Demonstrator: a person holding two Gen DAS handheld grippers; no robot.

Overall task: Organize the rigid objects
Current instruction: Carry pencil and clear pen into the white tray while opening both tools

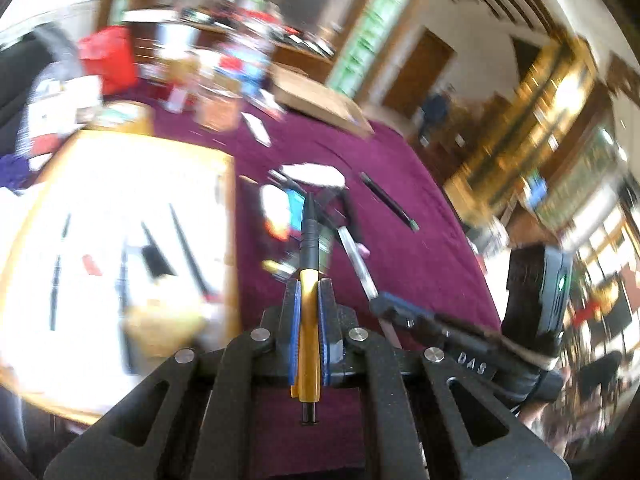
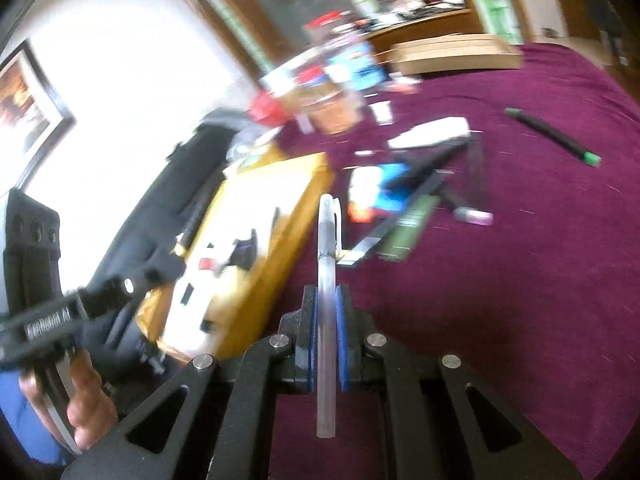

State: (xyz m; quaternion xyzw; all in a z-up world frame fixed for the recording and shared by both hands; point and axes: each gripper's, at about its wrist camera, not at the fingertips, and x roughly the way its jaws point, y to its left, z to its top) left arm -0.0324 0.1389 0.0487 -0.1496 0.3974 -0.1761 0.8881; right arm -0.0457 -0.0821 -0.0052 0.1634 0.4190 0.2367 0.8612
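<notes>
My left gripper [image 1: 308, 286] is shut on an orange pen with a black grip [image 1: 309, 312], held lengthwise above the purple cloth. My right gripper [image 2: 327, 294] is shut on a clear pen with a white cap [image 2: 328, 280], also lifted off the cloth. A yellow-rimmed tray [image 1: 230, 200] with a white floor holds several pens and small items; it lies left of both grippers [image 2: 304, 208]. A pile of loose stationery [image 2: 404, 196] lies ahead on the cloth. The right gripper and its clear pen [image 1: 358, 264] show at the right of the left wrist view.
A black marker with a green end [image 2: 554, 136] lies alone at the right on the cloth [image 2: 520, 280]. Jars, boxes and a red container [image 1: 108, 60] crowd the far side. A flat cardboard box [image 2: 456, 56] lies at the back. A hand [image 2: 86, 404] holds the left gripper.
</notes>
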